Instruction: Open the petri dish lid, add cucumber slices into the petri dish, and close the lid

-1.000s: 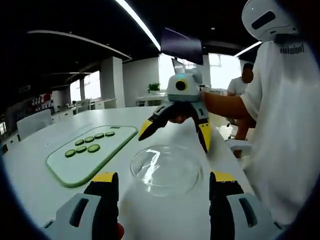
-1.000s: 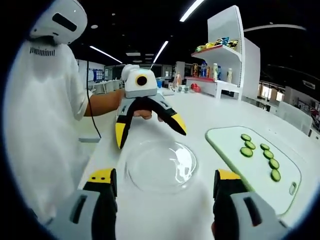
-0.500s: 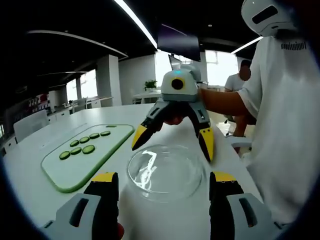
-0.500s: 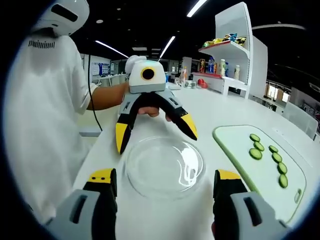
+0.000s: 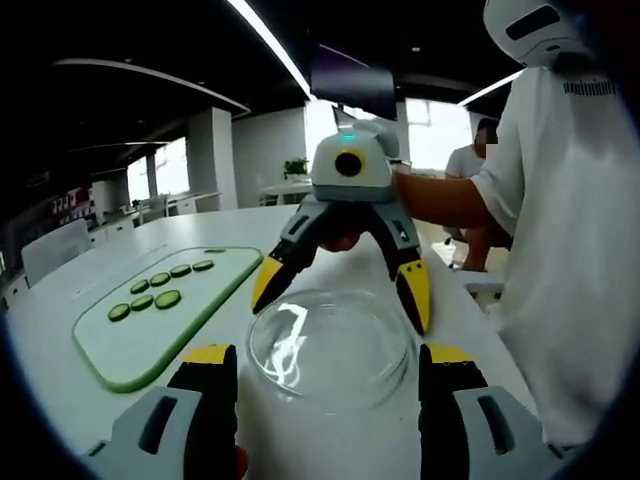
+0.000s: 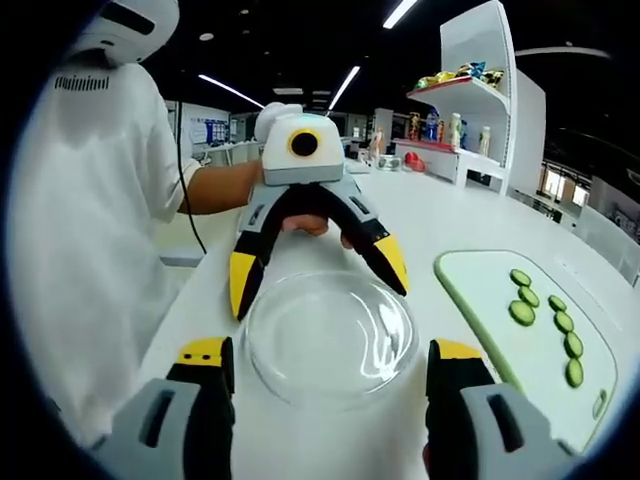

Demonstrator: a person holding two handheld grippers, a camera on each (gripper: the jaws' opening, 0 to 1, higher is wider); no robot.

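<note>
I see the petri dish [image 5: 332, 345], lid on, resting on the white desk [image 5: 60, 350] between my two tongs. Left tongs [image 5: 328, 372]: jaws wide, just near of the dish, holding nothing. Right tongs [image 6: 332, 372]: jaws wide, empty, on the opposite side of the dish. The cucumber slices [image 6: 545, 322] lie on the green-edged cutting board [image 6: 480, 295] beside the dish.
</note>
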